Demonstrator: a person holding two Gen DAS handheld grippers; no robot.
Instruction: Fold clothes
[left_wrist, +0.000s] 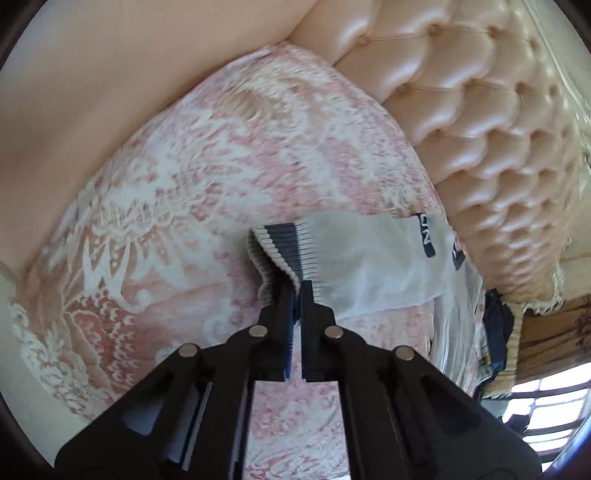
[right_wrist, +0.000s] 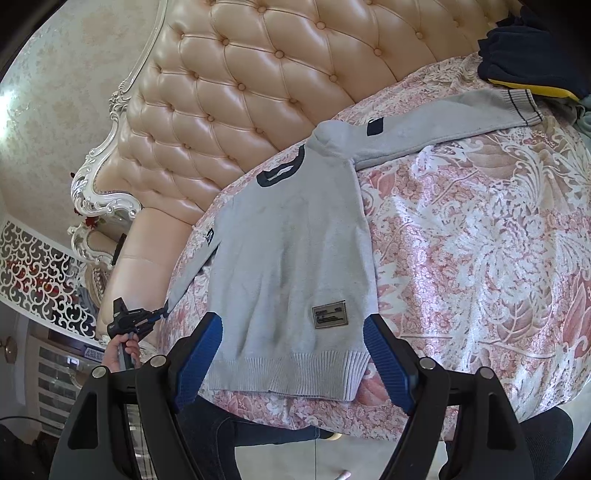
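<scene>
Grey sweater (right_wrist: 291, 258) lies flat on the pink-and-white patterned bedspread (right_wrist: 480, 240), filling the middle of the right wrist view, neck toward the tufted headboard (right_wrist: 240, 92) at top, ribbed hem (right_wrist: 288, 376) near the bedspread's lower edge. One sleeve (right_wrist: 443, 125) stretches to the upper right, its striped cuff ending just beside a dark pile of clothes (right_wrist: 532, 55) in the top right corner. The other sleeve (right_wrist: 195, 266) runs down-left over the bed's side edge.

Left gripper (left_wrist: 297, 291): fingers pinched together on that sleeve's striped cuff (left_wrist: 284, 251), centre of the left wrist view. It also shows small at lower left of the right wrist view (right_wrist: 162, 314), held by a hand (right_wrist: 123, 350). Sleeve is lifted, the rest trailing to the right toward the headboard.

Right gripper (right_wrist: 291, 354): jaws spread wide, holding nothing, blue pads (right_wrist: 201, 350) either side of the hem at bottom centre, above it.

Open room: big bare stretch of bedspread right of the sweater's body, and more at left and upper centre in the left wrist view. Headboard closes off the top side.
</scene>
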